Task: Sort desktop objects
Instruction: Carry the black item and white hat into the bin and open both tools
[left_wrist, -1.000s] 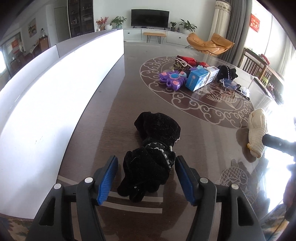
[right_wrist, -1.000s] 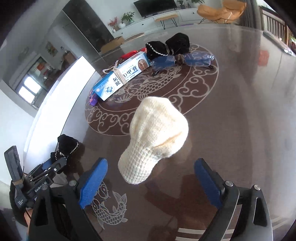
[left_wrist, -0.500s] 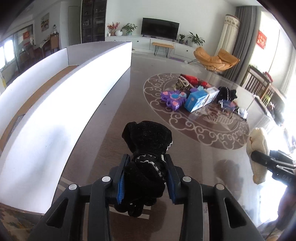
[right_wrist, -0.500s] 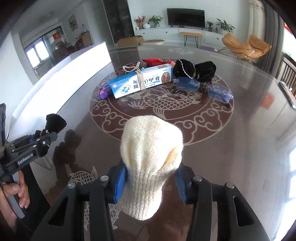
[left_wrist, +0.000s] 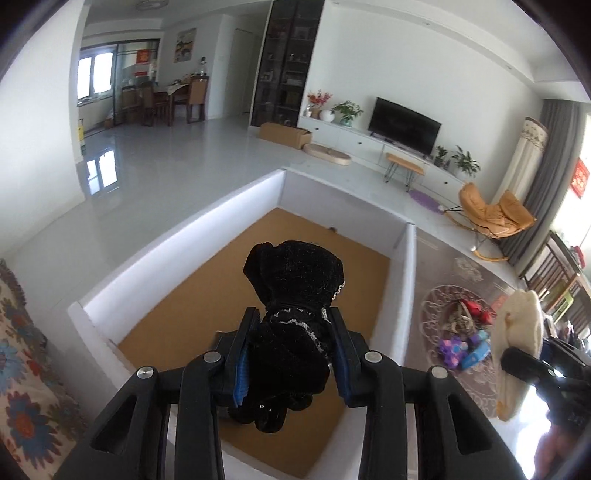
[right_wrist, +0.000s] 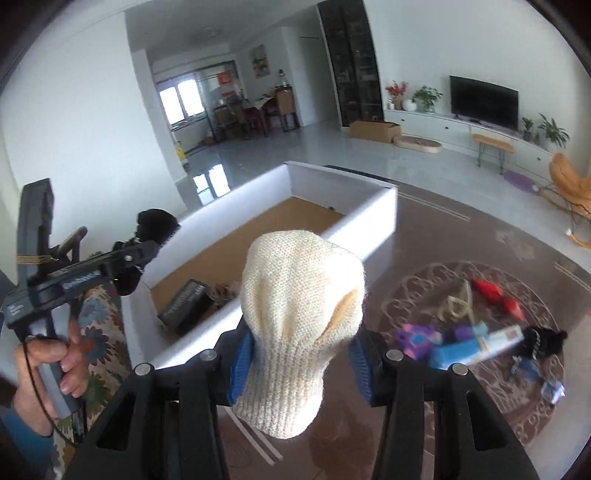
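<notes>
My left gripper is shut on a black velvet glove and holds it in the air over the brown floor of a white-walled box. My right gripper is shut on a cream knitted glove and holds it above the dark table, just right of the box's near wall. The cream glove also shows at the right edge of the left wrist view. The left gripper with the black glove shows at the left of the right wrist view.
Loose items lie on the table's round pattern: purple toys, a blue toothpaste box, red items, another black glove, a beaded string. A dark object lies in the box. A floral cloth lies left of the box.
Both grippers closed on their gloves, lifted them off the table and swung left. The black glove now hangs over the box; the cream glove is beside the box wall.
</notes>
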